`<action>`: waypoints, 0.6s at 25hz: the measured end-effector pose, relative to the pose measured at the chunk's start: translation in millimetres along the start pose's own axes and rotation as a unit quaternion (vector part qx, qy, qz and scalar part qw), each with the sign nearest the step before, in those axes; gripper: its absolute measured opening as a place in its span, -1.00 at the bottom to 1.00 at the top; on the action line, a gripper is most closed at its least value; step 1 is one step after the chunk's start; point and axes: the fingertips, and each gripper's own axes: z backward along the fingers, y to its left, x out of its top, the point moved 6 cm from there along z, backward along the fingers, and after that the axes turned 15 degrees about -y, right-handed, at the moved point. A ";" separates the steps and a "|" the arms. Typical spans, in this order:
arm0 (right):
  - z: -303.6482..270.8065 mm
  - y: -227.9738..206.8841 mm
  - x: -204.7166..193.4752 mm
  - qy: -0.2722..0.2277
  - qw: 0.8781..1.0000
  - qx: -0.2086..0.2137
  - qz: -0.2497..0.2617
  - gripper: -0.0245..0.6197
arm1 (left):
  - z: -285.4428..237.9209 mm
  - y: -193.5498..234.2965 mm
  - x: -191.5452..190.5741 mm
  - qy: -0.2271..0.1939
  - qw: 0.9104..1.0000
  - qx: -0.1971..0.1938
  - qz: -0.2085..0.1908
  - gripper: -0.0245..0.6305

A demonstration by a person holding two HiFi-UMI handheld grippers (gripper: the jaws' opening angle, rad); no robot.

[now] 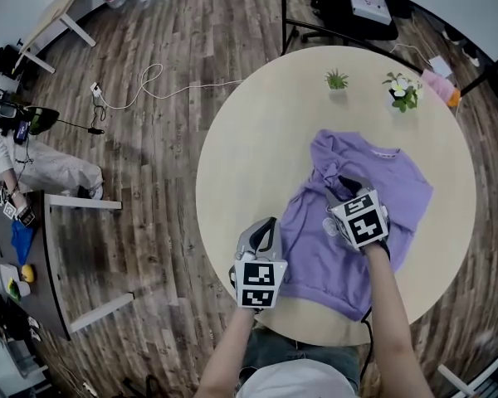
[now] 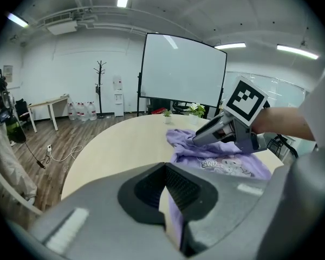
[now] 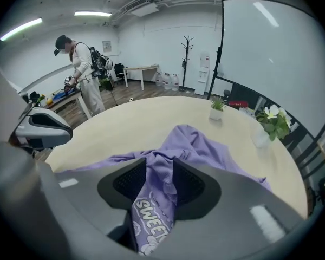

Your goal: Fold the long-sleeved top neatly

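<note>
Lying rumpled on a round beige table [image 1: 249, 139], a purple long-sleeved top [image 1: 311, 251] covers the near right part of the tabletop in the head view, its hem toward the person and its neckline toward the far side. One sleeve is bunched up toward the middle of the garment.

The left gripper [image 1: 268, 225] sits at the top's near left edge, close to the table's rim. In the left gripper view its jaws are nearly closed on a thin fold of purple cloth [image 2: 176, 221]. The right gripper [image 2: 200, 138] shows beyond it, over the garment.

The right gripper [image 1: 342, 191] rests on the middle of the top. In the right gripper view its jaws pinch a thick gather of fabric [image 3: 157, 186], and the printed word "SWEET" shows on the cloth between them. The rest of the top [image 3: 197, 145] rises in a ridge ahead of the jaws.

Two small potted plants [image 1: 336, 80] [image 1: 402, 91] stand at the table's far side, well apart from the top. A white cable [image 1: 149, 81] lies on the wooden floor. In the right gripper view, a person [image 3: 80, 64] stands at a desk in the background.
</note>
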 end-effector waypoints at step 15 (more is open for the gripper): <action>43.5 12.9 -13.7 -0.046 0.998 -0.001 -0.047 0.02 | -1.5 4.9 -6.2 0.024 0.999 -0.022 -0.017 -0.84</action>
